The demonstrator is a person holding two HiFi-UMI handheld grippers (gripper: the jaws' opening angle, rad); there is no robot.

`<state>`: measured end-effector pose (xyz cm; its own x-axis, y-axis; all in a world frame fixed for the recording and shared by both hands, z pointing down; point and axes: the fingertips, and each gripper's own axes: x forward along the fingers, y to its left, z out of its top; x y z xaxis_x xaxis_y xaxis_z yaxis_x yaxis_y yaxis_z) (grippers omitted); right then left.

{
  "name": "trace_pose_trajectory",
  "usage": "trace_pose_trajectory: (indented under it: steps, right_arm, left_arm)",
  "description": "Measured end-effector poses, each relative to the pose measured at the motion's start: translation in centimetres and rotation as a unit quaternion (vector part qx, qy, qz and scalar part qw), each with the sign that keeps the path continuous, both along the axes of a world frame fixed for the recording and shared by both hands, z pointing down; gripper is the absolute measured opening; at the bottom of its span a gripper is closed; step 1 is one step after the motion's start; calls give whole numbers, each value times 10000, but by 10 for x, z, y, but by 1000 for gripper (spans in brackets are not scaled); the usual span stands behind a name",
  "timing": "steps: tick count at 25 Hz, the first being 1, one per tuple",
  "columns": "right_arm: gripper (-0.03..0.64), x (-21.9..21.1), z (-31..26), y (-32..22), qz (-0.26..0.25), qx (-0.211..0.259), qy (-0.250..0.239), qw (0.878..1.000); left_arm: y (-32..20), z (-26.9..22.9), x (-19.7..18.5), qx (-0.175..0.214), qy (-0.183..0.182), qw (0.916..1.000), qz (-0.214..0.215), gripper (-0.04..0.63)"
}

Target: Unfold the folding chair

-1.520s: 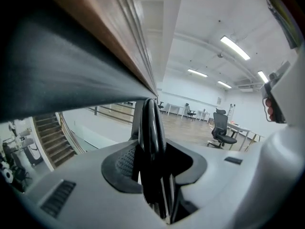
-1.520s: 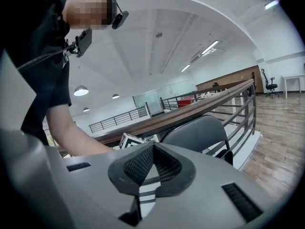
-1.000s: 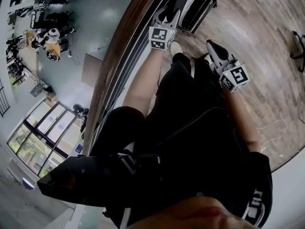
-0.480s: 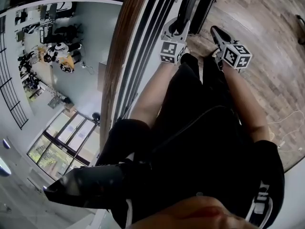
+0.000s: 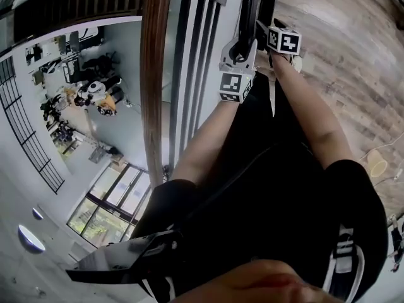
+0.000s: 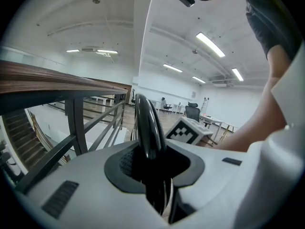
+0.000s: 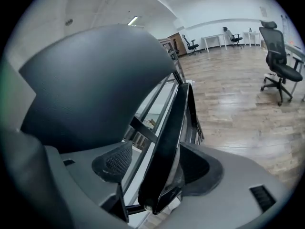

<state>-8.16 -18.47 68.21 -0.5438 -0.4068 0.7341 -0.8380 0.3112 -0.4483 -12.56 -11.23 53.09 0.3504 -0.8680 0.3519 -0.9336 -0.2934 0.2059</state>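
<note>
first step, taking hold: the folded chair (image 5: 252, 8) stands at the railing (image 5: 156, 74), our left gripper (image 6: 150, 175), just closing, pinches its frame tube (image 6: 145, 123), our right gripper (image 7: 157, 171), just opened, stands spread around a panel edge (image 7: 174, 128); next, we judge, it must clamp and swing the chair open.

Black short-sleeved top (image 5: 271, 194), white-striped sleeve (image 5: 345, 257)
</note>
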Motion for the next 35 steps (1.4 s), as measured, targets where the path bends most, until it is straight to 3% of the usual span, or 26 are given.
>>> trace_pose_trajectory:
  steps: [4,13,17,20,23,27,35]
  right_arm:
    - [327,-5,25,-5,287,-187,296,9990]
    - [331,14,57,3,909,-480,1080,9888]
    - [328,-5,61,9,678,-714,692,9927]
    - [216,-12,60,7,338,-624,544,9960]
    - [196,-9,57,5,296,-576,381,9972]
    - [187,28,62,7,666,-664,443,9946]
    - [183,95,80,8,689,-803,-462,9933]
  left_arm:
    - [-2,-1,14,9,-51,10000,49,91]
    - [2,-4,19,-60,1,10000,66,91]
    - [2,-7,16,-48,-20,9999,123,91]
    - [2,-7,18,-15,-47,9998,184,93]
    - [1,-6,22,43,-110,9995,300,100]
    - [3,-2,18,-6,-46,9993,376,101]
    - [2,13,3,-183,175,9990,369,101]
